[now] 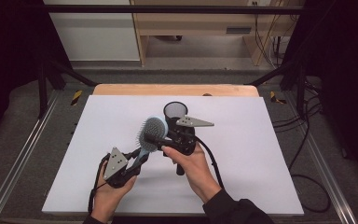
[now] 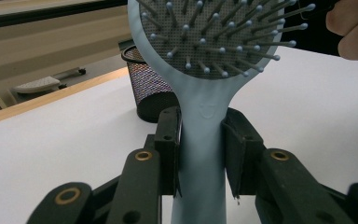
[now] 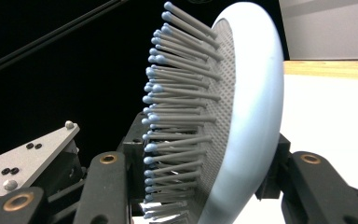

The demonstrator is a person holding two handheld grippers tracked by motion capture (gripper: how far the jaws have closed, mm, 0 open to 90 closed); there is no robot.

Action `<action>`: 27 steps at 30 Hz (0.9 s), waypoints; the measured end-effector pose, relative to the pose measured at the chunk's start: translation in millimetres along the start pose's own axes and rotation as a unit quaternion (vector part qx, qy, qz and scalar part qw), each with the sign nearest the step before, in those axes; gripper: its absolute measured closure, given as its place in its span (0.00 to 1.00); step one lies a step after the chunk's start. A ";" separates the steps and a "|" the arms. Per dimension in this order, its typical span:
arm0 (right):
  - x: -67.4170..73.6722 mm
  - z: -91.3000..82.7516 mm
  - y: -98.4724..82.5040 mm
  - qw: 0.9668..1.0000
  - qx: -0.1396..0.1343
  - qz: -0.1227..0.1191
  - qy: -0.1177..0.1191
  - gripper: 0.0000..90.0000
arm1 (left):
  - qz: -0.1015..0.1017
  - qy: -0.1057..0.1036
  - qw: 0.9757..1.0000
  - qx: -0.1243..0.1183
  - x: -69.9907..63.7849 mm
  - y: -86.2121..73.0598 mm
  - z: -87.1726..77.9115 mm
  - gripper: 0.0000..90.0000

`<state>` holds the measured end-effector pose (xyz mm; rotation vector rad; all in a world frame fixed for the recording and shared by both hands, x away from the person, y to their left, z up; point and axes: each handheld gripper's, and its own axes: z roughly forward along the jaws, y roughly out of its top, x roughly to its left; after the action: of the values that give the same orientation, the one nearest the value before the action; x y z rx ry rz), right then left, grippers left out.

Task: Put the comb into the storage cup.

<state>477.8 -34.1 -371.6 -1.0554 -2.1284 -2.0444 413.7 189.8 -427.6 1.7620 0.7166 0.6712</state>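
Both tongs clamp the hairbrush [image 1: 151, 134], mesh cup [image 1: 175, 111] just behind.

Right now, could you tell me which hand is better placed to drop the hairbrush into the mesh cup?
Probably the right: the right gripper clamps the hairbrush head beside the mesh cup; the left gripper holds the handle farther back.

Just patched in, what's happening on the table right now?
A person is holding a light blue hairbrush above the white table with both grippers. The left gripper is clamped on the brush's handle, and the right gripper is shut on the brush head, one jaw against the bristles and the other against the smooth back. It looks like a handover between hands. A black mesh pen cup stands upright just beyond the brush, apart from it.
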 end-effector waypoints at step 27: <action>-2.5 0.6 3.1 1.000 0.005 0.023 -0.001 0.59 | -0.013 0.000 1.000 -0.013 0.3 -2.7 1.7 0.74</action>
<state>481.4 -35.0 -370.1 -1.0964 -2.0920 -2.0126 414.8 189.7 -430.6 1.7260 0.7263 0.6615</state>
